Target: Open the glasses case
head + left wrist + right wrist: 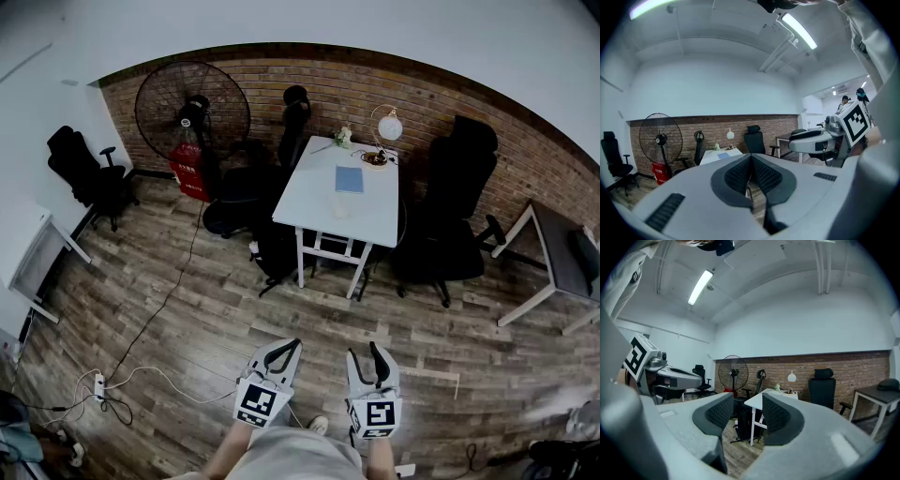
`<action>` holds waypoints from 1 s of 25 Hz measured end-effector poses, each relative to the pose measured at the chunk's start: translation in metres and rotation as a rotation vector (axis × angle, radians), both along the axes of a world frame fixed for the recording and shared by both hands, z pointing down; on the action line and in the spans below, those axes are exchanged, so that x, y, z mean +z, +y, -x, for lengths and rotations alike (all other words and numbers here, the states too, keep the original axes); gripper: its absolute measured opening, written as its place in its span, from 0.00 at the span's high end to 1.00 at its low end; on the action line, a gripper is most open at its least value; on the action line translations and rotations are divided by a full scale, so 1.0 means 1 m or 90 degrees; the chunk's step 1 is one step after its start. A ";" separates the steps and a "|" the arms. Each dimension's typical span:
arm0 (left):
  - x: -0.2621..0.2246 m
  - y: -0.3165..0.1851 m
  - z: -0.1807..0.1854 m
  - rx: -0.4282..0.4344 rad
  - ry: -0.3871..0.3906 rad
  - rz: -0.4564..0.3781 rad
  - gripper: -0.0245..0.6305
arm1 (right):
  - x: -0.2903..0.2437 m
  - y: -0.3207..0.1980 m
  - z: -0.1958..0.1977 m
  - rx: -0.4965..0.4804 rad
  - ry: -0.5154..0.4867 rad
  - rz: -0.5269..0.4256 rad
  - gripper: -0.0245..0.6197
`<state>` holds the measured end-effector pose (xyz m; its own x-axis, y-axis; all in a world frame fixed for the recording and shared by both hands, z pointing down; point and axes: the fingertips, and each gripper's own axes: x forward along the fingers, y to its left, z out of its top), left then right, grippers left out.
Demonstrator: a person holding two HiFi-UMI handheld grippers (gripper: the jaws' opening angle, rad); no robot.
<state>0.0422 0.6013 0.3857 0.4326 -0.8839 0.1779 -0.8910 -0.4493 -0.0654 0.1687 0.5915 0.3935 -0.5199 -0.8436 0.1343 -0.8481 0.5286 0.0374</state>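
Left hand-held gripper (286,345) (751,157): held over the wooden floor (187,309), jaws together, pads meeting at the tips, nothing between.
Right hand-held gripper (364,352) (747,401): beside it, jaws apart, gap empty.
White worktop (319,202): well apart from both, against the brick wall (328,89).
Blue flat item (349,179): lying on the worktop; too small to tell whether it is the glasses case.
Lamp (387,127): at the worktop's far end.
Standing fan (192,111): left of the worktop.
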 end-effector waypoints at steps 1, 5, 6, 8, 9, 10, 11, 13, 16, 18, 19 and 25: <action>0.000 -0.003 0.002 0.001 0.000 0.001 0.96 | -0.002 -0.003 0.002 0.001 -0.011 -0.002 0.66; 0.005 -0.022 0.014 0.004 0.003 0.005 0.96 | -0.003 -0.021 0.015 -0.001 -0.029 -0.009 0.66; 0.007 -0.029 0.018 0.007 0.004 0.006 0.96 | -0.002 -0.027 0.019 0.001 -0.024 -0.008 0.66; 0.009 -0.043 0.026 0.017 0.002 0.006 0.96 | 0.000 -0.038 0.028 0.006 -0.015 -0.006 0.66; 0.010 -0.050 0.030 0.022 0.001 0.005 0.96 | 0.000 -0.044 0.033 0.009 -0.011 -0.006 0.66; 0.010 -0.058 0.035 0.026 0.000 0.004 0.96 | 0.000 -0.051 0.038 0.011 -0.008 -0.006 0.66; 0.011 -0.065 0.040 0.029 -0.001 0.004 0.96 | 0.001 -0.058 0.043 0.015 -0.005 -0.005 0.66; 0.012 -0.081 0.052 0.033 -0.001 0.004 0.96 | 0.002 -0.072 0.053 0.022 -0.002 -0.004 0.66; 0.014 -0.104 0.069 0.039 0.004 0.005 0.96 | 0.003 -0.093 0.069 0.031 0.004 0.000 0.66; 0.014 -0.118 0.079 0.044 0.006 0.005 0.96 | 0.003 -0.105 0.080 0.035 0.009 -0.001 0.66; 0.015 -0.125 0.085 0.048 0.008 0.005 0.96 | 0.002 -0.111 0.086 0.037 0.012 -0.003 0.66; 0.018 -0.166 0.107 0.069 0.013 0.002 0.96 | 0.005 -0.145 0.107 0.063 0.025 0.001 0.66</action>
<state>-0.0652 0.4354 0.4032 0.5295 -0.8310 0.1707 -0.8382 -0.5435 -0.0457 0.0614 0.4461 0.3983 -0.4278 -0.8906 0.1544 -0.8942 0.4419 0.0717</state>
